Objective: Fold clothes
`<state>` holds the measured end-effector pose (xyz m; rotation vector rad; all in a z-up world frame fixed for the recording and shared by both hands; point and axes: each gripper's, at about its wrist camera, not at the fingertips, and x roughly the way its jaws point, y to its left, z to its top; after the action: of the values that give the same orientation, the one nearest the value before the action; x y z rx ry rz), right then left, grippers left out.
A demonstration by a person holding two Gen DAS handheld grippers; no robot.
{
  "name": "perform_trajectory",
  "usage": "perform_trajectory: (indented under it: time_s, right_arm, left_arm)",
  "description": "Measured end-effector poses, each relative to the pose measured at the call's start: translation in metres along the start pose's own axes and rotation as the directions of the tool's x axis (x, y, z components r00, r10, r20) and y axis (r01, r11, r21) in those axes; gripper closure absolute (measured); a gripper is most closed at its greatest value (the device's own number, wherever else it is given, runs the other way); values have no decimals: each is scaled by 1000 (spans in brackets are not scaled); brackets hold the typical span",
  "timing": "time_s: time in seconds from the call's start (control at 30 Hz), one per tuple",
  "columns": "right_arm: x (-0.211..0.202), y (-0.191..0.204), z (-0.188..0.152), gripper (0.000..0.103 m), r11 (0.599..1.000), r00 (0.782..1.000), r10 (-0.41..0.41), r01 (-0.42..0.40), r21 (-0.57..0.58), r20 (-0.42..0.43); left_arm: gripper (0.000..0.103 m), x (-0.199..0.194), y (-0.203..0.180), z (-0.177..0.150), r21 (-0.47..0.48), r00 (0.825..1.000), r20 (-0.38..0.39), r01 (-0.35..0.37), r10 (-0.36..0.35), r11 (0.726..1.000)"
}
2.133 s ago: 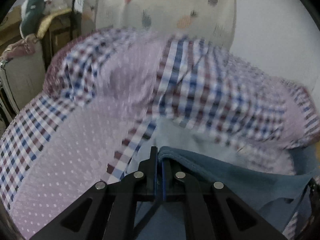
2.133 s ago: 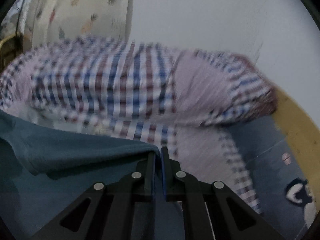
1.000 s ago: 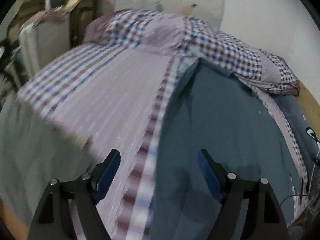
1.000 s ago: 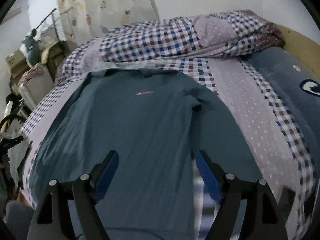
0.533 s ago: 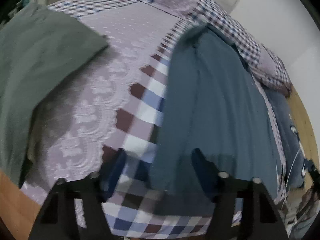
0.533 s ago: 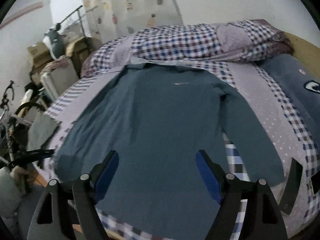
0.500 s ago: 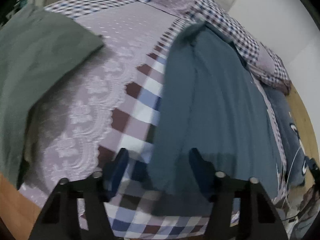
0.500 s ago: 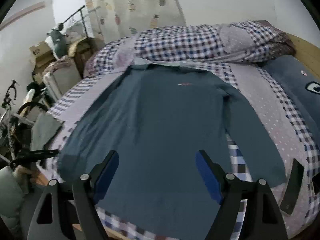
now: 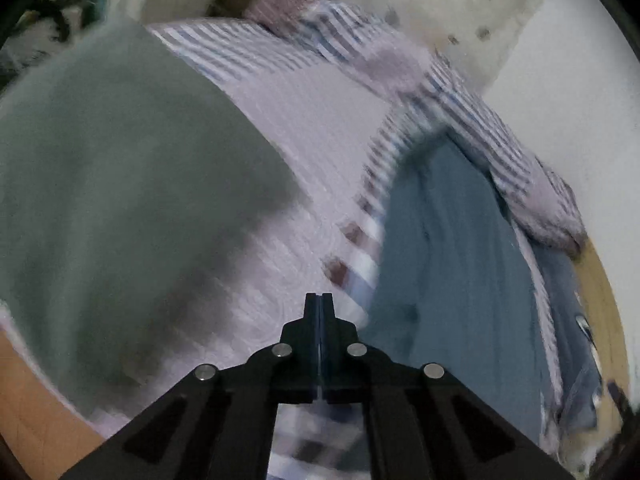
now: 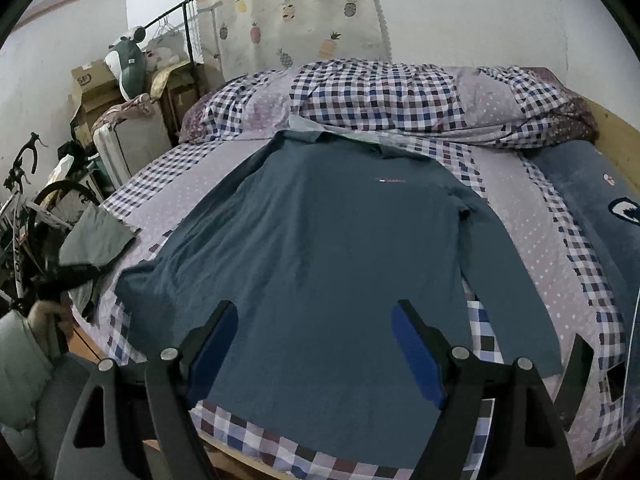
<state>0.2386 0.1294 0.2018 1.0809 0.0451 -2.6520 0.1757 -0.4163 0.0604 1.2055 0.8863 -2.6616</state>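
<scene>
The shirt lies spread flat on the bed; the right gripper gapes wide, empty. The left gripper is closed on nothing visible; a careless pinch could catch the bedsheet too.

Blue long-sleeved shirts: one — spread flat on the bed.
Grey-green garments: one, at the bed's left edge.
Checked duvets: one, bunched along the far side.
Dark blue pillows: one.
Pineapple-print curtains: one.
Bicycles: one — partly seen.
Grippers: two, the left gripper and the right gripper.
</scene>
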Motion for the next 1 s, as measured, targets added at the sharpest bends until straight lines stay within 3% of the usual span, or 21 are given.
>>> perform_trajectory:
  time_s: [0.1, 0.17, 0.2, 0.27, 0.3, 0.37, 0.43, 0.5, 0.6, 0.73, 0.77, 0.93, 1.0]
  right_arm:
    - [7, 7, -4, 21, 1000, 1000, 13, -13, -4, -15]
    - [12, 12, -6, 21, 1000, 999, 21, -21, -7, -24]
    - [15, 14, -7, 21, 1000, 999, 25, -25, -8, -29]
    - [20, 19, -9, 21, 999, 999, 33, -34, -11, -39]
    - [22, 21, -11, 21, 999, 998, 38, -38, -12, -44]
    - [27, 26, -13, 21, 999, 997, 46, -47, -14, -54]
    - [32, 31, -15, 21, 998, 996, 54, -55, -17, -64]
    - [41, 36, -23, 21, 997, 996, 82, -82, -11, -44]
    - [56, 45, -36, 21, 992, 992, 127, -127, -1, -9]
    - [83, 53, -61, 21, 983, 983, 178, -179, 26, 30]
    - [90, 54, -69, 21, 981, 982, 188, -189, 33, 32]
    - [120, 57, -103, 21, 974, 975, 221, -221, 44, 1]
    - [128, 57, -112, 21, 974, 974, 224, -224, 41, -10]
  left_arm:
    - [103, -29, 34, 35, -75, 996, 85, -34, 40, 997]
    - [103, -35, 48, 44, -111, 996, 91, -1, 12, 994]
    - [103, -38, 56, 48, -126, 996, 90, 23, -11, 992]
    - [101, -33, 57, 38, -101, 992, 16, 125, -124, 987]
    - [97, -28, 52, 31, -81, 986, -28, 159, -162, 984]
    - [66, -15, 39, 14, -42, 974, -115, 192, -195, 981]
    - [51, 0, 23, -6, -4, 960, -200, 198, -195, 980]
    - [49, 16, 8, -24, -3, 944, -265, 205, -198, 979]
    - [47, 32, -11, -36, 23, 942, -312, 134, -120, 991]
    - [21, 35, -13, -46, -66, 952, -259, 148, -160, 987]
    - [18, 38, -14, -49, -85, 953, -249, 156, -173, 984]
    - [18, 41, -25, -49, -111, 962, -194, 174, -193, 978]
    - [33, 43, -25, -45, -120, 963, -169, 192, -211, 974]
